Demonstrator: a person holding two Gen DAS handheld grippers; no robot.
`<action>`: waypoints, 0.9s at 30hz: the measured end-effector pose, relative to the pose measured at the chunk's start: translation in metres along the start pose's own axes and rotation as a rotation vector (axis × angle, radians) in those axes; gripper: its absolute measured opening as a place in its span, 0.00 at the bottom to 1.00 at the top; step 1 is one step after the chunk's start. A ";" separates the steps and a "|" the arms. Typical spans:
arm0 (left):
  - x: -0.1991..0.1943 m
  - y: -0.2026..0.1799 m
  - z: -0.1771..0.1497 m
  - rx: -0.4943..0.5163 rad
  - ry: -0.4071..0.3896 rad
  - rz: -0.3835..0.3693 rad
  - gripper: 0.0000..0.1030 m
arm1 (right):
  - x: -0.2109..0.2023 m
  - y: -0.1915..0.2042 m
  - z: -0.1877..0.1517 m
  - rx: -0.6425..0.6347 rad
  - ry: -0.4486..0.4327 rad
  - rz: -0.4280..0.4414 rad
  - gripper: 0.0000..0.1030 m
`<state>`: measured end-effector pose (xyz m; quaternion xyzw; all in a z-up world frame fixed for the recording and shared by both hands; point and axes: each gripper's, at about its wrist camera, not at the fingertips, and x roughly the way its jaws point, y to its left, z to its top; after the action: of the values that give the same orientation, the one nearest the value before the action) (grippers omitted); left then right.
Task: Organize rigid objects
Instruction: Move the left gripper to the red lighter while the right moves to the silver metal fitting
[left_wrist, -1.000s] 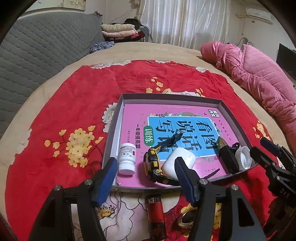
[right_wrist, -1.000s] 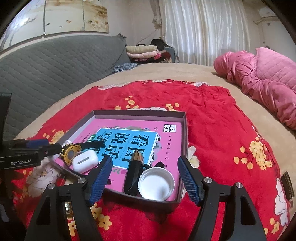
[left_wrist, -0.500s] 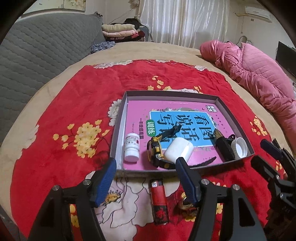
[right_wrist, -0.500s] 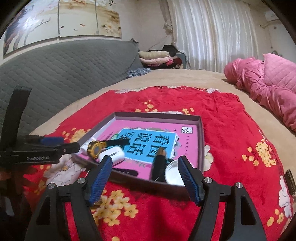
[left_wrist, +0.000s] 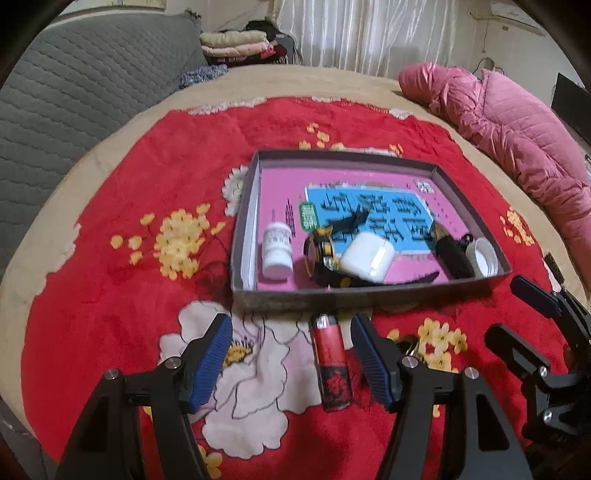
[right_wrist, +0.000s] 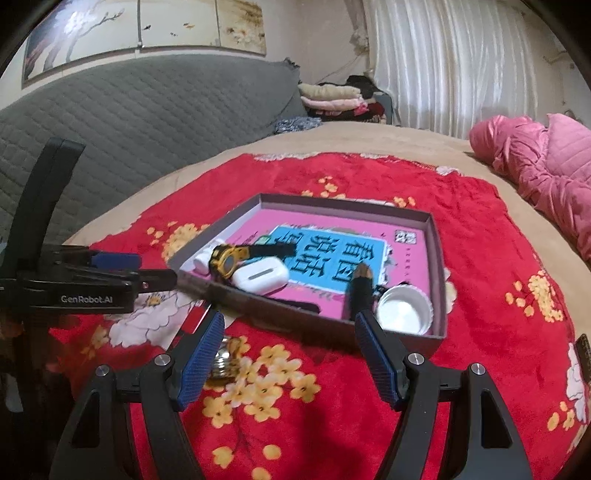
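A shallow grey tray (left_wrist: 280, 297) on the red blanket holds a pink book, a white pill bottle (left_wrist: 277, 251), a yellow-black watch (left_wrist: 325, 254), a white earbud case (left_wrist: 365, 258), a black pouch-like item (left_wrist: 452, 256) and a white cap (left_wrist: 482, 256). A red lighter (left_wrist: 330, 363) lies on the blanket just before the tray, between the fingers of my open left gripper (left_wrist: 291, 332), close to the right one. My right gripper (right_wrist: 290, 325) is open and empty before the tray's near wall (right_wrist: 314, 325). A small metal object (right_wrist: 223, 363) lies by its left finger.
The red flowered blanket (left_wrist: 110, 295) covers a round bed. A pink quilted jacket (left_wrist: 517, 122) lies at the far right, and a grey padded headboard (right_wrist: 129, 122) stands at the left. Folded clothes (right_wrist: 332, 98) are stacked at the back. Each gripper shows in the other's view.
Both grippers have drawn back from the tray toward the bed's near edge. The lighter and the metal object have come fully into view. Both jaws stay open and empty.
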<state>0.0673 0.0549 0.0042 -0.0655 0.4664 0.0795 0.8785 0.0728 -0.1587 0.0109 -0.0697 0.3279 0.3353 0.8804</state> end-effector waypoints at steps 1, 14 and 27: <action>0.003 0.000 -0.003 0.000 0.014 -0.005 0.64 | 0.003 0.004 -0.002 -0.007 0.013 0.009 0.73; 0.037 -0.004 -0.017 -0.017 0.145 -0.058 0.64 | 0.039 0.037 -0.023 -0.117 0.140 0.058 0.73; 0.059 -0.010 -0.017 0.002 0.175 -0.024 0.64 | 0.069 0.045 -0.026 -0.152 0.165 0.045 0.73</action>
<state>0.0878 0.0465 -0.0536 -0.0770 0.5408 0.0624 0.8353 0.0685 -0.0954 -0.0480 -0.1561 0.3744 0.3721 0.8349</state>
